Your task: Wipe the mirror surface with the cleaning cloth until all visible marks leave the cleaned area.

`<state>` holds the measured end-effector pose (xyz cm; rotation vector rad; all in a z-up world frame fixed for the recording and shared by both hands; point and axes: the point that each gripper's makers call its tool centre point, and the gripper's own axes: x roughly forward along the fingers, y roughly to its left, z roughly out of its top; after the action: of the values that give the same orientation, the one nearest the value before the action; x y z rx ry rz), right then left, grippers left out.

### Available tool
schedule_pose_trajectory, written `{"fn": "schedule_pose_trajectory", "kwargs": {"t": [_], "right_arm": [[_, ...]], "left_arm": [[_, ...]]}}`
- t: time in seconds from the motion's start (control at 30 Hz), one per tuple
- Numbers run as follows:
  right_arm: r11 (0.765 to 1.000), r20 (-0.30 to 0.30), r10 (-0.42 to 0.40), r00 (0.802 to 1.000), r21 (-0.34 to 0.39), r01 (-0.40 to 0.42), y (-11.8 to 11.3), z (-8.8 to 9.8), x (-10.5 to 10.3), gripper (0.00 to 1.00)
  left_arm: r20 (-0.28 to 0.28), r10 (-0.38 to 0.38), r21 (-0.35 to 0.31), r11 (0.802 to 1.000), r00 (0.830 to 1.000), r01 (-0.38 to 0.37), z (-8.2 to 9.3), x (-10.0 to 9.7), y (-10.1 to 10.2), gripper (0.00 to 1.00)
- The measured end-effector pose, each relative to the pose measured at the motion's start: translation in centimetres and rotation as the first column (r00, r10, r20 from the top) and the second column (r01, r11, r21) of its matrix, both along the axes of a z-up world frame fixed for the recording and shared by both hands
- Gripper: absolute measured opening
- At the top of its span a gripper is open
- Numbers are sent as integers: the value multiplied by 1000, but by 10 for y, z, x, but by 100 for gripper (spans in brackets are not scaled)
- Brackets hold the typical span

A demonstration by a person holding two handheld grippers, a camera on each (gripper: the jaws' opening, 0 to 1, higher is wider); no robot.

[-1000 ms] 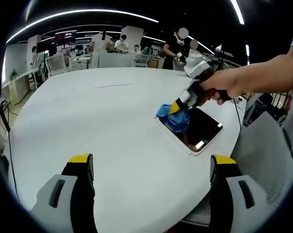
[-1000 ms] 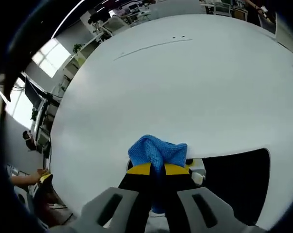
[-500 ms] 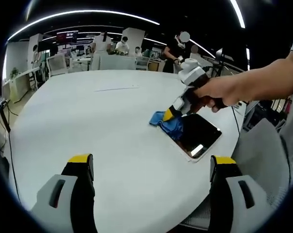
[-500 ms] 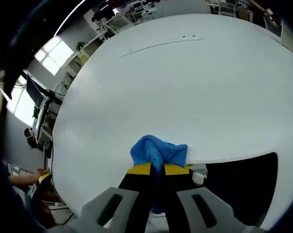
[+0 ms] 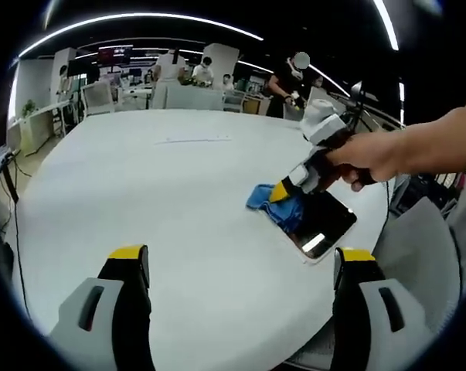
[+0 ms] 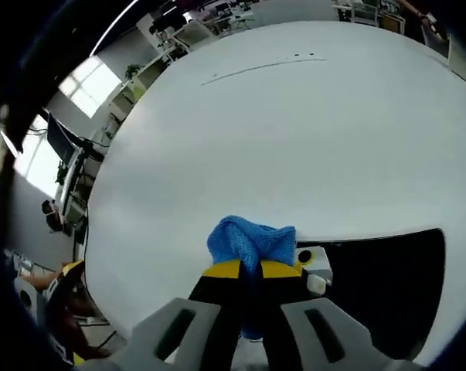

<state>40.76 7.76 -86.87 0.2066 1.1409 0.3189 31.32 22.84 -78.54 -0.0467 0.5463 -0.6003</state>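
The left gripper is held level and apart from the work — its 2 yellow-tipped jaws stand wide, with nothing between them. The right gripper has its 2 jaws pressed close together, pinching the blue cloth. In the left gripper view a bare hand grips its handle, forearm reaching in from the right, tool angled downward.

Hidden and cut-off parts around the wiping gripper

In the right gripper view the right gripper covers the near part of the blue cloth, and the dark mirror runs off the right edge; marks on its glass are too small to tell in either view.
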Motion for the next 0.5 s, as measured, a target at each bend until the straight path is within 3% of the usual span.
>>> {"fn": "schedule_pose_trajectory", "kwargs": {"t": [0.1, 0.23, 0.5], "right_arm": [[999, 6, -32, 999, 39, 31, -1, 0, -3, 1], [1000, 43, -12, 999, 21, 11, 1, 3, -9, 1], [999, 10, -18, 1000, 44, 17, 5, 3, -20, 1]], "left_arm": [[5, -4, 12, 1000, 1000, 4, 2, 6, 2, 98], [12, 14, 0, 1000, 1000, -14, 4, 8, 3, 98], [19, 16, 12, 1000, 1000, -17, 5, 8, 11, 98]]}}
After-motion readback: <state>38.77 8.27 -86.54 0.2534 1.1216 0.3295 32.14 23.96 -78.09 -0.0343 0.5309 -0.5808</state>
